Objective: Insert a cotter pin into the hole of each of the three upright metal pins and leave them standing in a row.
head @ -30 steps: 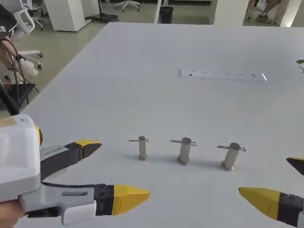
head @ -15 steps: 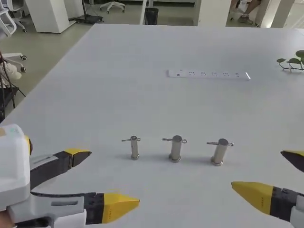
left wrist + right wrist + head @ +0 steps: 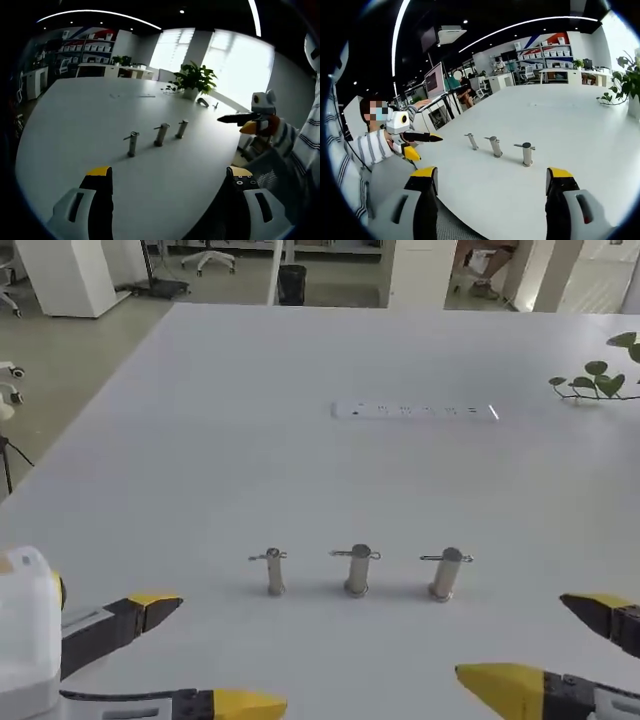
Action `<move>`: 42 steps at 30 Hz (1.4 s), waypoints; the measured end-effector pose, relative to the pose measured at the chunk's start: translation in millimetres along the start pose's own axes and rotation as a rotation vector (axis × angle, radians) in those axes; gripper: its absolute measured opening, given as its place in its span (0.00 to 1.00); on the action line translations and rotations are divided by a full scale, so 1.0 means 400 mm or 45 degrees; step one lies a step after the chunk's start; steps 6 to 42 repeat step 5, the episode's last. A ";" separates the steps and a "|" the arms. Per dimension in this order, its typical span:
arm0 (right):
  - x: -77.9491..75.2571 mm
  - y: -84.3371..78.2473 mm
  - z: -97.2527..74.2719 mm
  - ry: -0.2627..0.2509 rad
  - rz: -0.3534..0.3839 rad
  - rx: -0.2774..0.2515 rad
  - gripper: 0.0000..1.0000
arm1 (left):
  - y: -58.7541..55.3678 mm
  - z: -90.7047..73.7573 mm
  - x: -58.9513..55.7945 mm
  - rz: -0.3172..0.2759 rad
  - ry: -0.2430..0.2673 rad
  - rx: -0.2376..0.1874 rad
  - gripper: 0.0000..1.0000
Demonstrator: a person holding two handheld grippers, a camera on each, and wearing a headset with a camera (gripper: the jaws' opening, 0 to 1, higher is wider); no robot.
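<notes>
Three upright metal pins stand in a row on the white table, each with a cotter pin through its head: the left pin point(image 3: 275, 571), the middle pin point(image 3: 358, 569) and the right pin point(image 3: 446, 572). The row also appears in the left gripper view point(image 3: 132, 143) and the right gripper view point(image 3: 526, 153). My left gripper point(image 3: 205, 652) is open at the near left, well short of the pins, holding nothing. My right gripper point(image 3: 550, 645) is open at the near right, also apart from them.
A white power strip point(image 3: 412, 411) lies further back on the table point(image 3: 300, 470). A leafy sprig point(image 3: 590, 382) rests at the far right edge. Office chairs and cabinets stand beyond the table's far end.
The head camera has shifted, so the pins and power strip sit lower and more to the left. Both grippers sit lower in the frame; the pins have not moved on the table.
</notes>
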State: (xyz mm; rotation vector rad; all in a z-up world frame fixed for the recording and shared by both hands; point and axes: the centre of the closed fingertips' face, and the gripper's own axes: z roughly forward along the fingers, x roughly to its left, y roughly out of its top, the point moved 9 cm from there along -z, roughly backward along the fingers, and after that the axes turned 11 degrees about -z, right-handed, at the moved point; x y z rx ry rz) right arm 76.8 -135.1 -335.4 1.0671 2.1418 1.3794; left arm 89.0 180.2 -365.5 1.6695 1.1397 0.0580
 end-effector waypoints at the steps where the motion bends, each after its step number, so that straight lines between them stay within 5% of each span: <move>1: 0.003 0.001 -0.001 0.003 0.001 0.014 0.89 | 0.001 -0.001 -0.001 -0.007 0.001 0.000 0.93; 4: 0.016 0.007 -0.007 0.019 0.014 0.054 0.89 | 0.006 -0.009 -0.010 -0.020 0.002 -0.005 0.93; 42: 0.021 0.010 -0.009 0.027 0.017 0.053 0.90 | 0.007 -0.012 -0.013 -0.021 0.003 -0.010 0.93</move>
